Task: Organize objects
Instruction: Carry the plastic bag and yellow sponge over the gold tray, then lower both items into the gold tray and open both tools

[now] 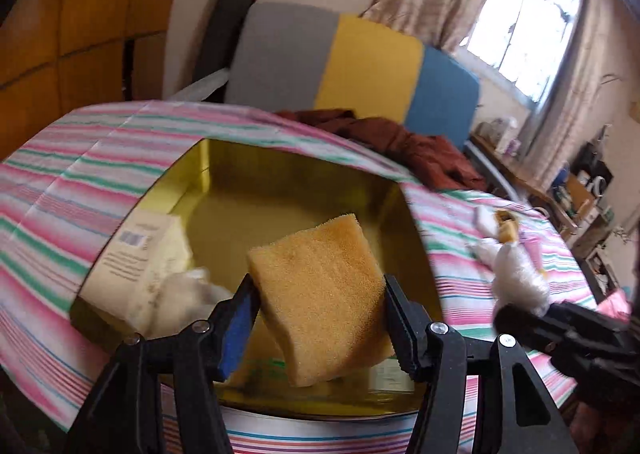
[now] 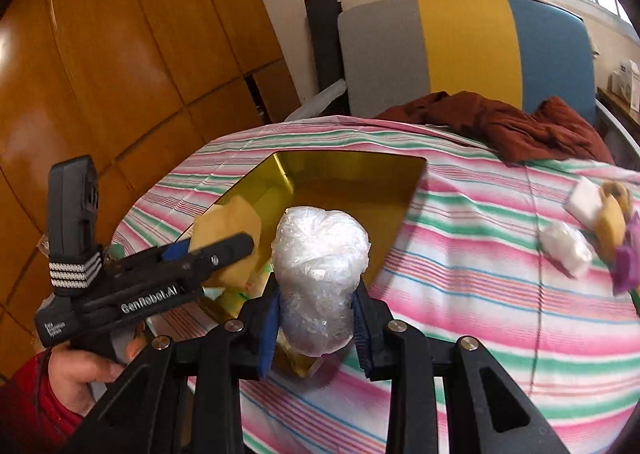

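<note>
left gripper (image 1: 320,318): clamped on yellow sponge (image 1: 320,294) above gold tin (image 1: 288,182) | right gripper (image 2: 316,318): clamped on plastic-wrapped bundle (image 2: 320,254) over tin's near edge | tin: holds cream box (image 1: 136,254), white wad beside it | striped bed cover (image 2: 480,294): loose small items near right edge, brown cloth (image 2: 500,122) at far edge

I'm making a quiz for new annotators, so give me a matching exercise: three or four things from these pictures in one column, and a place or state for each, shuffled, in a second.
Things:
1. yellow sponge
2. plastic-wrapped white bundle
3. dark red cloth
4. cream box with a barcode

Places or states:
A. lying inside the gold tin
B. crumpled at the far edge of the striped tablecloth
C. held between the left gripper jaws
D. held between the right gripper jaws

Pairs: 1-C, 2-D, 3-B, 4-A
</note>
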Available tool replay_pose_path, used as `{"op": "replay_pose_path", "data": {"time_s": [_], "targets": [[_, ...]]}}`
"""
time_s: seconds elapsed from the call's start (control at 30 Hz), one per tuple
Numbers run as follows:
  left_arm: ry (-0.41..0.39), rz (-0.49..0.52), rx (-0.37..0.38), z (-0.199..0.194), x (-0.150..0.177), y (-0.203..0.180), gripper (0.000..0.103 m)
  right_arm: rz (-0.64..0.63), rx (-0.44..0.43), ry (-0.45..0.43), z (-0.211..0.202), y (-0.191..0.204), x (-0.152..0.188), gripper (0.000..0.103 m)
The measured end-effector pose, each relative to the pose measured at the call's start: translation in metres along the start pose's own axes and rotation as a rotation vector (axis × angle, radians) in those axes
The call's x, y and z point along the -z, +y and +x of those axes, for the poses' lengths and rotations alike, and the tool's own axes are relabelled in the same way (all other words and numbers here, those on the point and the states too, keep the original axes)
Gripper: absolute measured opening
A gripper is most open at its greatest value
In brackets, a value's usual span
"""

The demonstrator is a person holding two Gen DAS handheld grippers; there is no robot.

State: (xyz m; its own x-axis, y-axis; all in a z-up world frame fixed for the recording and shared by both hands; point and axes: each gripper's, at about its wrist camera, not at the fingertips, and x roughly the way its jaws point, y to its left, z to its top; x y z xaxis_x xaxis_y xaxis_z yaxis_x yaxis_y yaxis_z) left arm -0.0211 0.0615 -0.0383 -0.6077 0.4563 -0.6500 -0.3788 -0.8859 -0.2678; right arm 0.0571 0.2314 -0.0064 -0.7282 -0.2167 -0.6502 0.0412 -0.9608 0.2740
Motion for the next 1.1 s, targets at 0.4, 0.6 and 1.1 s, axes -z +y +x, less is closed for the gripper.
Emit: {"op": "replay_pose_path", "data": {"time_s": [0.4, 0.6, 1.1], "targets": [[0.088, 0.034, -0.071, 0.028, 0.002, 0.025, 0.062, 0.001, 0.092, 0.090, 0.062, 0.000, -0.023, 0.033], [0.088, 0.097, -0.128, 0.035, 0.002, 0.017, 0.071, 0.044, 0.135, 0.098, 0.066, -0.010, -0.021, 0.048], [-0.053, -0.212, -0.119, -0.006, -0.012, 0.040, 0.103, 0.143, 0.092, -0.002, 0.021, -0.030, -0.011, 0.048]]}}
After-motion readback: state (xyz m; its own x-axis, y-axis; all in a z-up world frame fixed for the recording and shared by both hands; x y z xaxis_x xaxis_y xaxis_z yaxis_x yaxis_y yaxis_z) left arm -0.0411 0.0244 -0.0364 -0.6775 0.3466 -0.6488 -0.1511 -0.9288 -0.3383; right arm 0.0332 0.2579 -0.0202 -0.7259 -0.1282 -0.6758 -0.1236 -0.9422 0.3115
